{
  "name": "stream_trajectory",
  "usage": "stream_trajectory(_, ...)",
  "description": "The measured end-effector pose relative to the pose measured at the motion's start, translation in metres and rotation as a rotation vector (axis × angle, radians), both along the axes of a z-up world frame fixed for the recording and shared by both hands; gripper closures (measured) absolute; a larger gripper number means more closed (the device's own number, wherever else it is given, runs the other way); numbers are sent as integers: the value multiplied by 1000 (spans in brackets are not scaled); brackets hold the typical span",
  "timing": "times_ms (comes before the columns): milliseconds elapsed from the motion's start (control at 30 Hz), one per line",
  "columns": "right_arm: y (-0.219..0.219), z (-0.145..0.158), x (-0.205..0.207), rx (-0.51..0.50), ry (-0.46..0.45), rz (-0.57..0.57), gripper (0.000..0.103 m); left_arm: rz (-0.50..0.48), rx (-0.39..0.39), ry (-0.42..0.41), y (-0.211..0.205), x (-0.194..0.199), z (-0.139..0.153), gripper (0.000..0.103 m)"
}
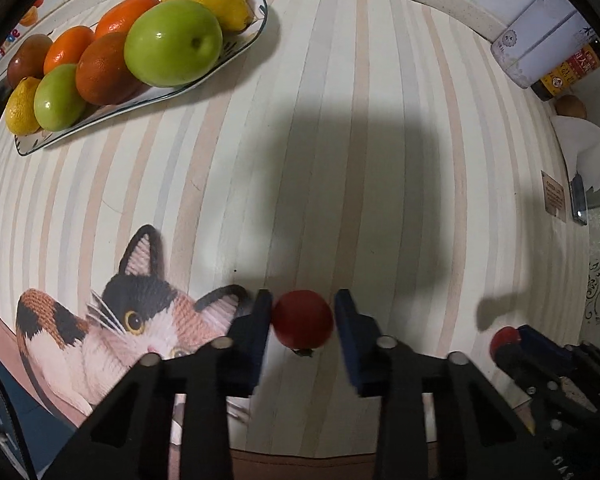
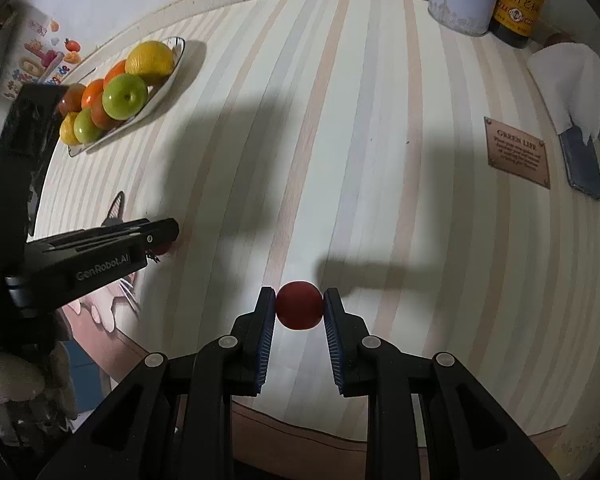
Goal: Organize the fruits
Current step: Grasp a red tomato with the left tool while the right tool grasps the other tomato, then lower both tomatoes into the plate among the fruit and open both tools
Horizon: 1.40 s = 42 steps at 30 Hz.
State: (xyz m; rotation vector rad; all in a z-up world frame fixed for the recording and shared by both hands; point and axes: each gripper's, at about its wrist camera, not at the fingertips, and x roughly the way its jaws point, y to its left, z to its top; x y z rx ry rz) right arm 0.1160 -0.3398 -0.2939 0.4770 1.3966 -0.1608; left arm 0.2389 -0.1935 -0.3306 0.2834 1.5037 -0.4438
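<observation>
The right gripper (image 2: 299,307) is pinching a red fruit (image 2: 299,306). The left gripper (image 1: 302,320) is bracketing another red fruit (image 1: 302,319), its grip uncertain. Squeezing gently and carrying both to the plate (image 1: 236,46) seems wise.

The left wrist camera looks forward along the left gripper (image 1: 302,322), low and close over the striped table (image 1: 340,160), toward the fruit plate (image 1: 236,46) at far left. The right wrist camera rides the right gripper (image 2: 299,307), facing the same way, with the left one to its left. Both share table, plate and sauce bottle (image 2: 518,0).
</observation>
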Motion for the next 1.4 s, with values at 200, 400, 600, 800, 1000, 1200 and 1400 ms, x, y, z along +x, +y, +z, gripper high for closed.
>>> stream_trajectory(200, 4, 18, 13, 10, -49, 12, 76, 44, -48, -15, 24, 6, 17, 76)
stream_trajectory(400, 39, 43, 50, 14, -141, 97, 76, 173, -132, -55, 80, 39, 65, 76)
stream_trajectory(600, 98, 58, 118, 115, -247, 174, 76, 291, -192, -114, 141, 80, 116, 76)
stream_trajectory(800, 144, 48, 183, 206, -318, 177, 76, 407, -239, -93, 184, 136, 111, 76)
stream_trajectory(1000, 166, 9, 226, 220, -292, 141, 76, 499, -290, -23, 209, 179, 82, 76)
stream_trajectory(1200, 172, -15, 243, 191, -255, 128, 76, 519, -309, 14, 211, 200, 65, 75)
stream_trajectory(1400, 185, -18, 249, 127, -260, 172, 76, 514, -306, 40, 206, 203, 51, 75)
